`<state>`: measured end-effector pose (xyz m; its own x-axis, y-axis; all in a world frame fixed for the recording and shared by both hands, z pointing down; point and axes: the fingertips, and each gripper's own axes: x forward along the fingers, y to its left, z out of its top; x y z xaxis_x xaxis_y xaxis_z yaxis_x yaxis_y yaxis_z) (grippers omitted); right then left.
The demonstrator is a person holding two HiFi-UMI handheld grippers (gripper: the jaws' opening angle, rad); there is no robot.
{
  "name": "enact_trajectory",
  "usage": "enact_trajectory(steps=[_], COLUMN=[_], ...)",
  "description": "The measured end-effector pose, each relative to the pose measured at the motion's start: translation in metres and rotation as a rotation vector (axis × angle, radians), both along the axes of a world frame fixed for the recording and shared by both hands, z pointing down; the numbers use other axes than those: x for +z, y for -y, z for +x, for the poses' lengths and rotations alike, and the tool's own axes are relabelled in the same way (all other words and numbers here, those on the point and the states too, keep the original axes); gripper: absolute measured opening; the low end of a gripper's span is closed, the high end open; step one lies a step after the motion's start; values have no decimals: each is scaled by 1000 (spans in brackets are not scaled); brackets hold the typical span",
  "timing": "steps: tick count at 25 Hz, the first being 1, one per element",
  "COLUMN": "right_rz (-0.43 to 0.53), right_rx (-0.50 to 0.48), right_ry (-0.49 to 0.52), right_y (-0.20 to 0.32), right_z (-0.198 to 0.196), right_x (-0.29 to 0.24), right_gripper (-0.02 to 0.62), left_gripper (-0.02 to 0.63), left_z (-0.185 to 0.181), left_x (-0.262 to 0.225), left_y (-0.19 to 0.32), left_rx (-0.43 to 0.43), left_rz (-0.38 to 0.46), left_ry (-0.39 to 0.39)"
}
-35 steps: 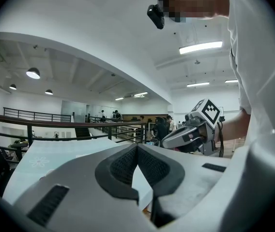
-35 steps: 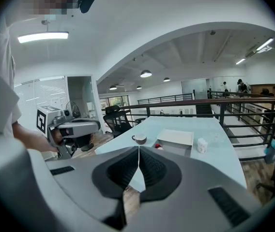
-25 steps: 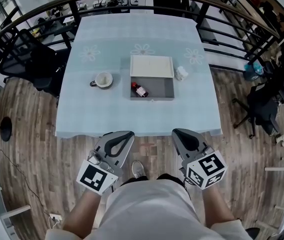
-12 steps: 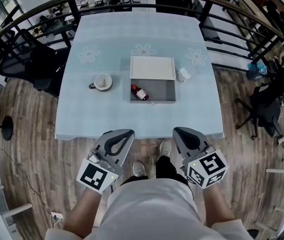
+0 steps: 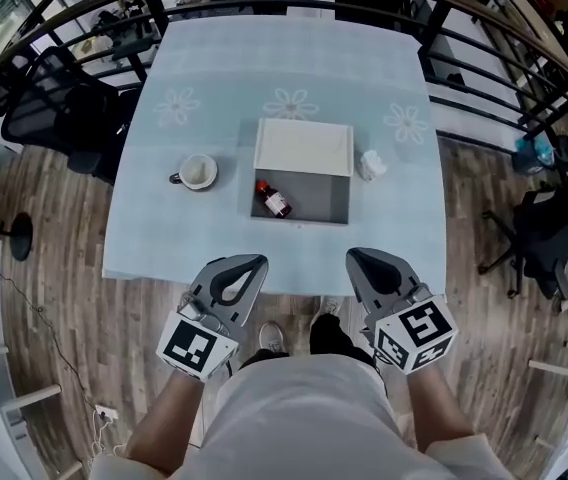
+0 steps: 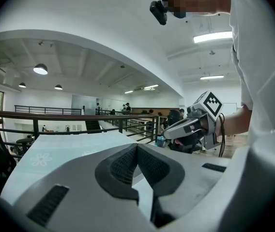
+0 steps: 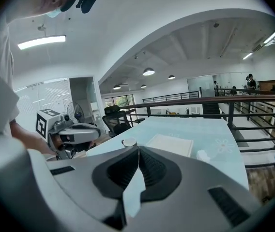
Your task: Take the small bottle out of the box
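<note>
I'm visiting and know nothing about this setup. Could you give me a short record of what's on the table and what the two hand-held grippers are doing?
Surface: table with pale blue flowered cloth
Box: grey, open, mid-table
Lid: white, at the box's far side
Small bottle: brown, red cap, lying in the box's left part
Mug: left of the box, apart from it
Small white object: right of the box, too small to identify
Left gripper: shut, empty, short of the table
Right gripper: shut, empty, beside the left
</note>
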<state>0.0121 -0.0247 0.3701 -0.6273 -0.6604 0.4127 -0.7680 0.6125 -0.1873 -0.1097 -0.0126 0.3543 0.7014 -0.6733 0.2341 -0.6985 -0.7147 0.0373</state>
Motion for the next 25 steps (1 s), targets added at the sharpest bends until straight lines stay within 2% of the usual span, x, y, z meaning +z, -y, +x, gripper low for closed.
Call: enact_trajectory(steps=[12, 25], right_rz=[-38, -88], right_rx=[-109, -217], right_ry=[31, 60], right_y=[72, 121], right_z=[48, 72], right_x=[16, 42], right_gripper=[23, 23], left_gripper=[6, 6], left_z=[38, 48], left_x=[35, 78], left_y=[61, 108], left_rx=[-140, -302], left_rz=[-82, -173], left_ry=[72, 165])
